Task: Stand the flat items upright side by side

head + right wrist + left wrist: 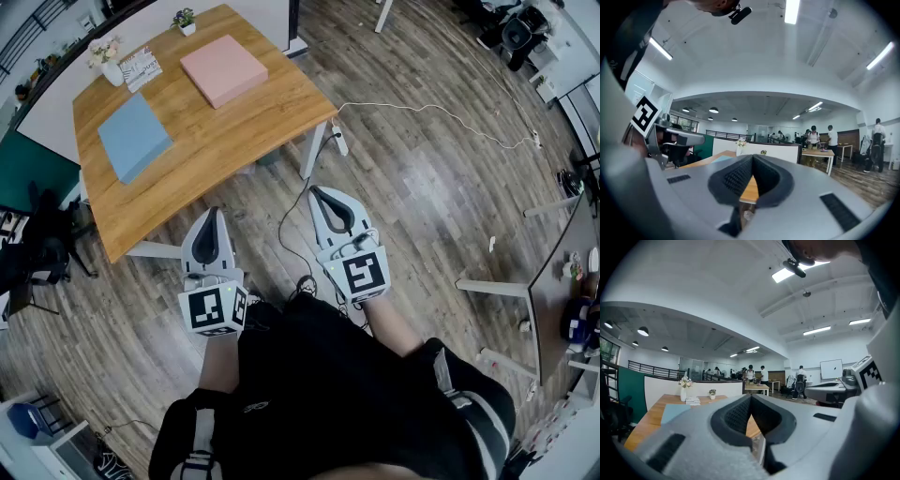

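So: nothing started yet | your left hand-held gripper (208,221) and right hand-held gripper (324,195) both pinched together, empty | blue slab (134,137) and pink slab (223,70) lying flat on the far-left bench (234,131) | both left to stand.

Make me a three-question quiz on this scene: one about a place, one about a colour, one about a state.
1. Where does the pink flat item lie? A on a chair; B on the wooden table; C on a shelf.
2. What colour is the other flat item on that table? A yellow; B black; C blue.
3. How do the left gripper and right gripper stand? A shut and empty; B wide open; C clamped on a book.
Answers: B, it lies flat on the tabletop; C, the head view shows it light blue; A, each gripper view shows jaws together, nothing between.
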Demonstrator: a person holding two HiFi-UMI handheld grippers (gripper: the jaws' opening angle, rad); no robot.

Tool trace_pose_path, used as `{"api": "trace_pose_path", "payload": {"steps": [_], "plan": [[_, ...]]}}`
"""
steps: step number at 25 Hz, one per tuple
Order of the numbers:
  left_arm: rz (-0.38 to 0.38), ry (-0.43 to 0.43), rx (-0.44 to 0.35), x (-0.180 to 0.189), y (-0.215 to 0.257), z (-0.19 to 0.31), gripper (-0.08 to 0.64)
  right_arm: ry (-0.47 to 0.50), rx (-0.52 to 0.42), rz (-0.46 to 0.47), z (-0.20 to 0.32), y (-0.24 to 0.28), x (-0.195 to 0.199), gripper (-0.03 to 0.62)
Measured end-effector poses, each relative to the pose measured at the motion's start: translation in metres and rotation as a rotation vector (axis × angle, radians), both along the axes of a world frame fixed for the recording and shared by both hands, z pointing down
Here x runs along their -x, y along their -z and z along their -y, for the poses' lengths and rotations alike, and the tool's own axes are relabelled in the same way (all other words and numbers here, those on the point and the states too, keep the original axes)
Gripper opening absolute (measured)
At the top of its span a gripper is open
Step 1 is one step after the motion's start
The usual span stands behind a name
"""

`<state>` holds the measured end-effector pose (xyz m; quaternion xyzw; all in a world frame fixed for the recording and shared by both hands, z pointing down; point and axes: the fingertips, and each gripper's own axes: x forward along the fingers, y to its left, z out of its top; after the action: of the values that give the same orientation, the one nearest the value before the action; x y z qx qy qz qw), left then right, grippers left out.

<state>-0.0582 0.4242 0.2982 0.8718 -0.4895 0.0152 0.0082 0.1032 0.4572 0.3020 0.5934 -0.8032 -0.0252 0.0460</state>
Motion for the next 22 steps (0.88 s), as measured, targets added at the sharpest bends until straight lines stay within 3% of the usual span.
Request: {"api": "trace_pose_path", "payload": {"steps": [8, 11, 12, 14, 22], "plan": [[-0.004, 0.009, 0.047, -0.024, -0.025, -0.010, 0.008, 0.034, 0.043, 0.018, 0.000, -0.026, -0.022, 0.006], [0.013, 0.015, 0.074, -0.024, -0.033, -0.003, 0.009, 0.064, 0.065, 0.011, 0.005, -0.034, -0.017, 0.105], [0.016, 0.012, 0.084, -0.025, -0.036, 0.001, 0.030, 0.066, 0.072, 0.010, 0.009, -0.037, -0.017, 0.110], [0.013, 0.009, 0.100, -0.026, -0.040, 0.010, 0.135, 0.064, 0.083, 0.008, 0.017, -0.042, -0.018, 0.110], [-0.028, -0.024, 0.189, -0.032, -0.067, 0.058, 0.183, 0.079, 0.146, -0.009, 0.062, -0.063, -0.025, 0.155]]}}
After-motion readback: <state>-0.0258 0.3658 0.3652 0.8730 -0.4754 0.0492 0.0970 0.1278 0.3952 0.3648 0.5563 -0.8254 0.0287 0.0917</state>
